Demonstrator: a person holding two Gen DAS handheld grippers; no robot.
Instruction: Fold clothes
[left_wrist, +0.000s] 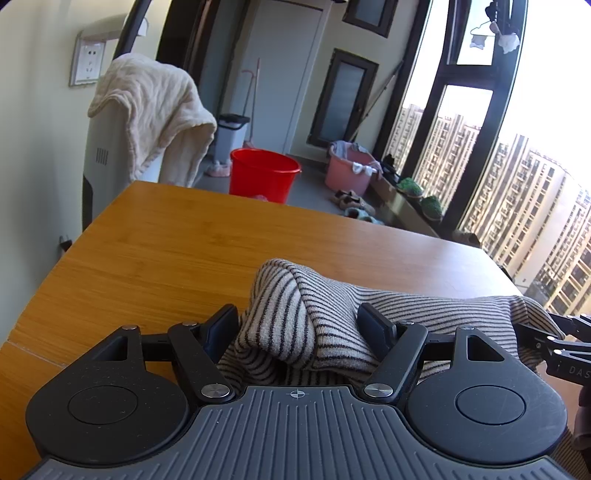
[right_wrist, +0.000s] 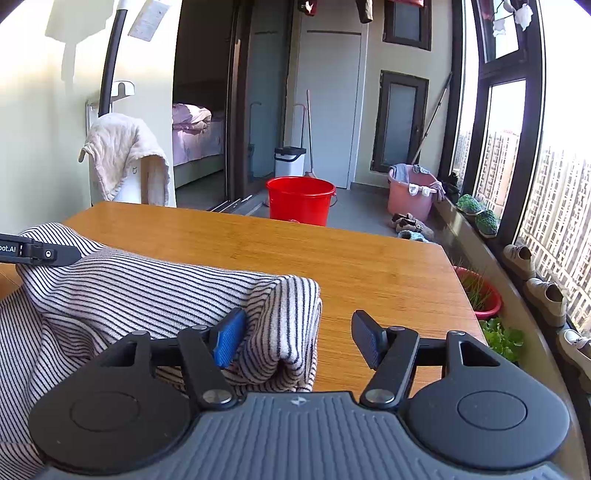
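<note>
Striped cloth (left_wrist: 332, 314) is lying folded on the table (left_wrist: 166, 251), long axis running left to right, its left end sitting between the spread left tongs (left_wrist: 299, 328), while its right end (right_wrist: 288, 325) is lying between the spread right tongs (right_wrist: 295, 339), pads not pressing.
</note>
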